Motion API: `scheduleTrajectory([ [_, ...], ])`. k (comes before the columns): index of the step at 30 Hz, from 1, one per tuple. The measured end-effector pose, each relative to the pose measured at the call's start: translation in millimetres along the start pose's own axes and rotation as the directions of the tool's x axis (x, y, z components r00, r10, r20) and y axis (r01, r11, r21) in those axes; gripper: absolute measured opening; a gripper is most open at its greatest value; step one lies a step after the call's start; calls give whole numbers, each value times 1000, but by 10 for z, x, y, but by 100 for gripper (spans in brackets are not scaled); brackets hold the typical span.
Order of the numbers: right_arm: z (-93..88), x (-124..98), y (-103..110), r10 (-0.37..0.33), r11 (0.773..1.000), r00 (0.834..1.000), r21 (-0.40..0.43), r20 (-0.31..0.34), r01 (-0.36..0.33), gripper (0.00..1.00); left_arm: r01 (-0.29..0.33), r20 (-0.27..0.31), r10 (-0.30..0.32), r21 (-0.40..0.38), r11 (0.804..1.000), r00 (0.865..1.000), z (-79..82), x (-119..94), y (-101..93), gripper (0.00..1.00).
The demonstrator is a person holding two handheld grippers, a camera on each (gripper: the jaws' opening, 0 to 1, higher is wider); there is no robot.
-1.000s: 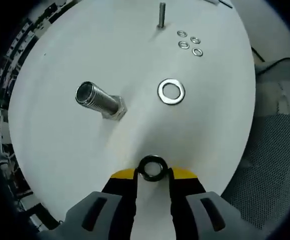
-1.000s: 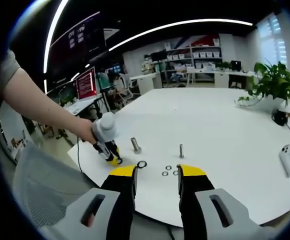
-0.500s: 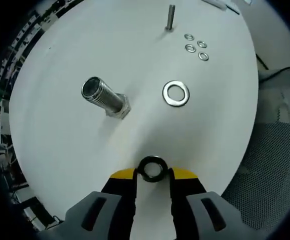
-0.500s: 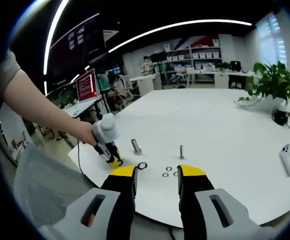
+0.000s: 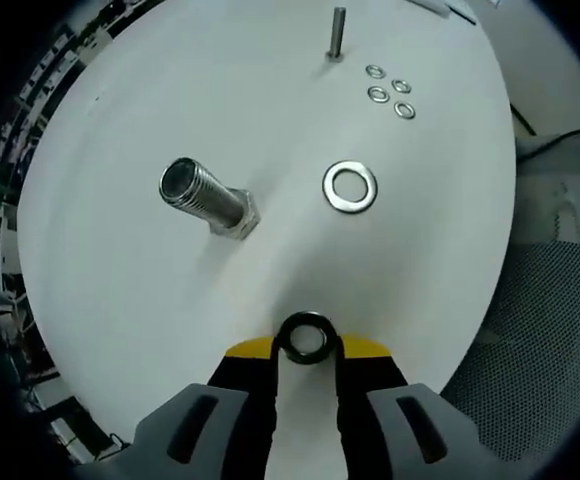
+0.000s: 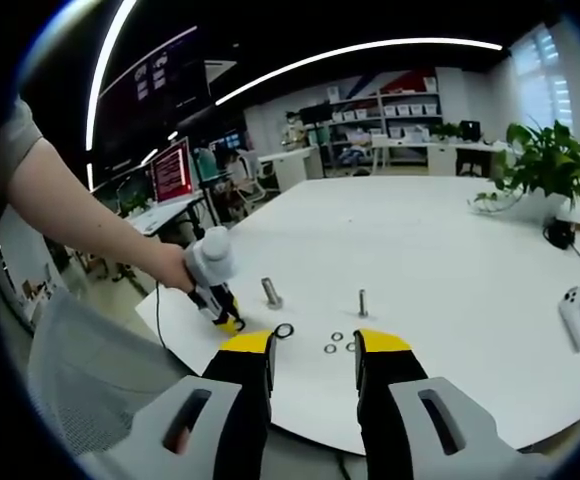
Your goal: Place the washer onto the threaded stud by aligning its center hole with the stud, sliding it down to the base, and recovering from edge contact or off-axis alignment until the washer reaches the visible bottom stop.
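Observation:
My left gripper [image 5: 306,340] is shut on a dark washer [image 5: 305,337], held upright between its yellow tips above the white table [image 5: 120,280]. Ahead and to the left stands a thick threaded stud [image 5: 205,197] on a hex base. A large silver washer [image 5: 350,187] lies flat to the stud's right. In the right gripper view, my right gripper [image 6: 313,350] stands open and holds nothing, near the table's front edge. There the left gripper [image 6: 220,300], held in a person's hand, sits left of the thick stud [image 6: 271,291], with the silver washer [image 6: 284,330] between.
A thin threaded stud [image 5: 337,35] stands at the far side, with several small washers [image 5: 388,90] beside it. The table edge drops to grey mesh [image 5: 540,330] on the right. A white controller [image 6: 575,315] lies at the right of the table, a plant [image 6: 540,165] behind.
The left gripper view has shifted slightly, so the camera moved a little. The dark washer stays held. The right gripper view is the same.

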State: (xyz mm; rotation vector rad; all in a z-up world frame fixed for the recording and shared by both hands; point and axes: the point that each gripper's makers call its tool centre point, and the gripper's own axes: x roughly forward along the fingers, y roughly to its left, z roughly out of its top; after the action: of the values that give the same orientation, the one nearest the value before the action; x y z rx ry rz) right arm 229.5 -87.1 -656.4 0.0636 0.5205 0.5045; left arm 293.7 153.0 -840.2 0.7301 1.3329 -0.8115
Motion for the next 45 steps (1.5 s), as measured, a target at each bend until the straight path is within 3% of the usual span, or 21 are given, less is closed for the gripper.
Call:
scheduleTrajectory([
  [12,-4,4,-9,-2,1000,1000,5,-1,2,34,1,18,-1,25,1000,1000,-32,-24,30,18],
  [34,-11,8,-9,-3,1000,1000,-3,-7,3,34,-74,134,56,138,988,989,395,-618,363,18],
  [45,-12,6,-14,-7,1000,1000,-4,-8,7,33,-93,174,63,169,981,983,697,-676,444,18],
])
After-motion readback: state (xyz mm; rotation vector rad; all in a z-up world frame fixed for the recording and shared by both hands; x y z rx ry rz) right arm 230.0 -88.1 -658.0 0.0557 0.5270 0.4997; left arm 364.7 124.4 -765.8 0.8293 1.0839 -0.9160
